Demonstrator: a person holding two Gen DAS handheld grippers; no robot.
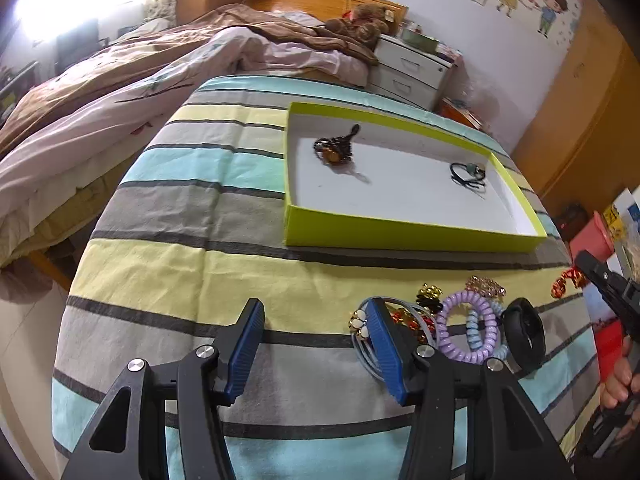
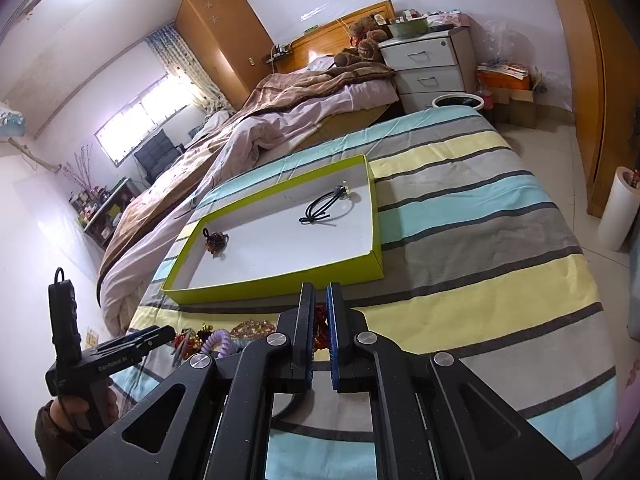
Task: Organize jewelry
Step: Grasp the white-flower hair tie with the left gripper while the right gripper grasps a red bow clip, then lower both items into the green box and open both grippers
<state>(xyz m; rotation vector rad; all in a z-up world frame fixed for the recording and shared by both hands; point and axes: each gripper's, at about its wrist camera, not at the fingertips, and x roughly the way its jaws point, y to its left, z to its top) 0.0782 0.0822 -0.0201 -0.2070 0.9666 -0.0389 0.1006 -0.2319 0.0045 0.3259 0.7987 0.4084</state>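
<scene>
A lime-green tray (image 1: 400, 236) with a white floor lies on the striped cloth (image 1: 192, 272). In it are a brown hair ornament (image 1: 334, 148) and a black hair tie (image 1: 468, 174). In front of the tray sits a jewelry pile: a purple spiral tie (image 1: 466, 328), a black band (image 1: 524, 332), grey hoops (image 1: 362, 354) and a gold-black clip (image 1: 429, 294). My left gripper (image 1: 316, 314) is open just left of the pile, its right finger over the hoops. My right gripper (image 2: 320, 292) is shut on a red beaded ornament (image 2: 319, 322). That ornament (image 1: 564, 282) hangs at the gripper's tip.
A bed with brown and pink quilts (image 1: 120, 80) runs along the left. A white nightstand (image 1: 412, 68) stands behind the tray and a wooden wardrobe (image 2: 216, 36) at the back. Red boxes (image 1: 592, 236) are at the right. A hand (image 2: 76, 408) holds the left gripper.
</scene>
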